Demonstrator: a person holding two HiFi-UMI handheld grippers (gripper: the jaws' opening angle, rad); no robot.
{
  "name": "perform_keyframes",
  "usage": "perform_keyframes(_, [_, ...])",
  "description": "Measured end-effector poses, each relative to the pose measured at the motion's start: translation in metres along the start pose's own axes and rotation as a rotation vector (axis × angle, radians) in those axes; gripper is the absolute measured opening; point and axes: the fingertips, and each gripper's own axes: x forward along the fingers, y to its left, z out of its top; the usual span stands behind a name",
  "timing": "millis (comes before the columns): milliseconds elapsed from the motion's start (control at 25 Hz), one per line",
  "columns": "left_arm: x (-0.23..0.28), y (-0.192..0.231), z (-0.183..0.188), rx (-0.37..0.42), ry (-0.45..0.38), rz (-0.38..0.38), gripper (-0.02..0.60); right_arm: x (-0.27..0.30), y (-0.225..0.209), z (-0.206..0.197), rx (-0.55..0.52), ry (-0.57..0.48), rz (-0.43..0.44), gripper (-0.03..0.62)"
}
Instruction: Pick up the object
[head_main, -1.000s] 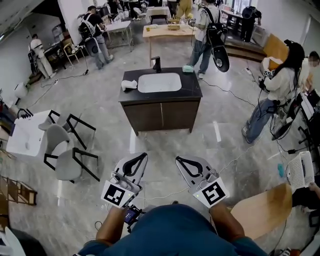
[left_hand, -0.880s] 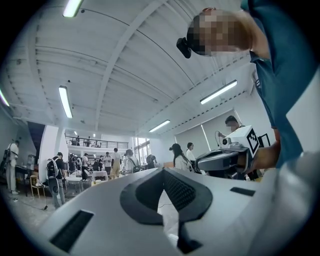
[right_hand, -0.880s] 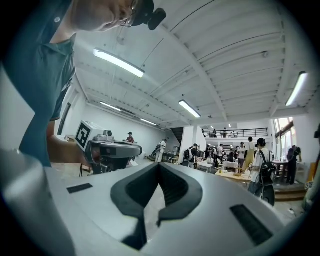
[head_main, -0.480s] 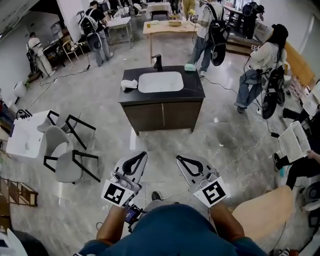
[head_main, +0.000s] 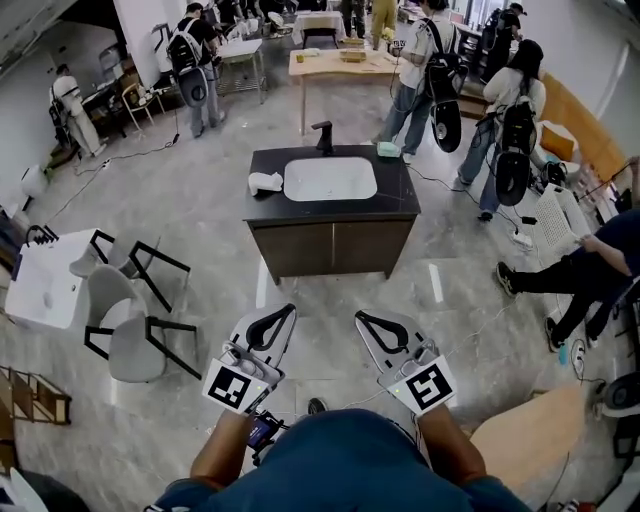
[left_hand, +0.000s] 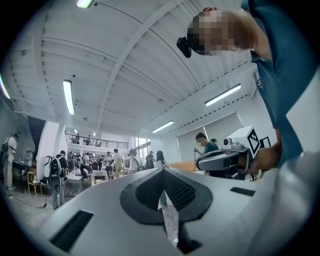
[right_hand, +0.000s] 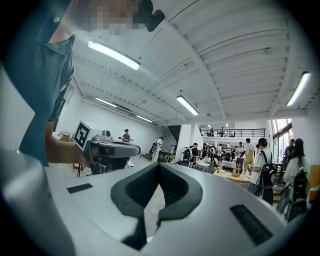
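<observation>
- While the left claw (head_main: 287, 311) and the right claw (head_main: 361, 317) hang side by side over the grey marbled floor (head_main: 200, 240), each is clenched on nothing, its dark pads meeting at the tips in its own gripper view.
- Only bare floor lies between them and the dark wooden cabinet (head_main: 335, 245) ahead, which stands well apart and carries a black stone tabletop (head_main: 402, 195).
- A white oval basin (head_main: 330, 178) is sunk in the tabletop's middle, with a black faucet (head_main: 323, 136) at its far edge.
- A small white crumpled item (head_main: 265, 182) lies at the tabletop's left edge and a pale green block (head_main: 388, 149) at its far right corner. Which of them is the object to pick up cannot be told.
- Grey chairs with black frames (head_main: 125, 345) and a white table (head_main: 40, 290) stand to the left.
- A curved plywood panel (head_main: 525, 430) at lower right is cut off by the picture's edge.
- People with backpacks (head_main: 435, 70) stand beyond the cabinet.
</observation>
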Motion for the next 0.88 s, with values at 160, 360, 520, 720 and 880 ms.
perform_keyframes(160, [0.004, 0.022, -0.007, 0.014, -0.031, -0.011, 0.005, 0.017, -0.005, -0.006, 0.001, 0.01, -0.024, 0.014])
perform_keyframes(360, [0.011, 0.036, -0.013, -0.014, -0.001, -0.021, 0.005, 0.034, -0.011, -0.01, -0.001, 0.023, -0.021, 0.014])
perform_keyframes(520, [0.022, 0.054, -0.021, -0.007, -0.007, -0.012, 0.005, 0.049, -0.027, -0.016, 0.001, 0.025, -0.017, 0.014])
perform_keyframes(720, [0.041, 0.077, -0.019, -0.004, -0.001, 0.023, 0.005, 0.071, -0.049, -0.019, 0.007, 0.014, 0.017, 0.014])
perform_keyframes(880, [0.068, 0.09, -0.021, 0.015, 0.004, 0.048, 0.005, 0.083, -0.075, -0.021, 0.007, -0.009, 0.047, 0.014])
